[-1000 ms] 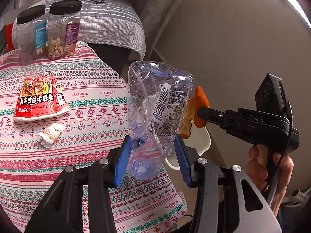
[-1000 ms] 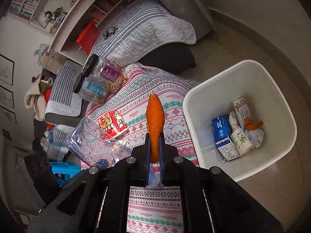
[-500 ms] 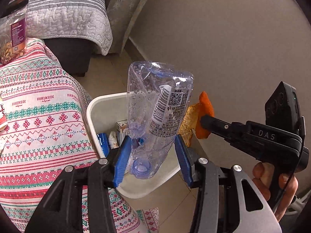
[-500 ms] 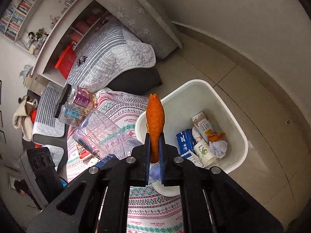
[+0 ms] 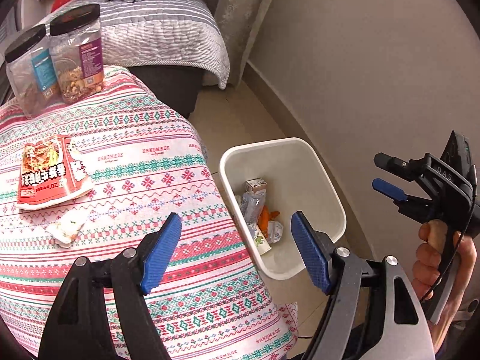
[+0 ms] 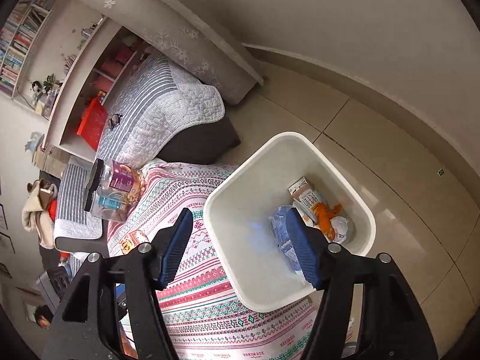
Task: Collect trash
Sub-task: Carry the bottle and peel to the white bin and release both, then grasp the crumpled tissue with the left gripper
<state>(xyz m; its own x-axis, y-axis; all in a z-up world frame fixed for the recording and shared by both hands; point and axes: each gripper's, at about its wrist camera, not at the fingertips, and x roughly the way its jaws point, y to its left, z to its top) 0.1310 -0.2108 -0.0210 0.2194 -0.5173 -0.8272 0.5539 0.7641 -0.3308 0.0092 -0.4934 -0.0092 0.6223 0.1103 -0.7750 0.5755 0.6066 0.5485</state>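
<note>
We hold left gripper (image 5: 235,255) and right gripper (image 6: 243,246) wide open, empty | red packet (image 5: 51,174) lies flat left of bin (image 5: 336,198), nearer our left gripper

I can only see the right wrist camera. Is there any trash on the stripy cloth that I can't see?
Observer: Yes. A crumpled white wrapper lies on the stripy cloth, close to the red noodle packet.
Operator: Is the other grabber holding anything?
Observer: No. The left gripper is open, with nothing between its blue fingers.
Operator: Which is closer to it, the wrapper or the packet?
Observer: The wrapper. The packet lies farther away, toward the two jars.
</note>
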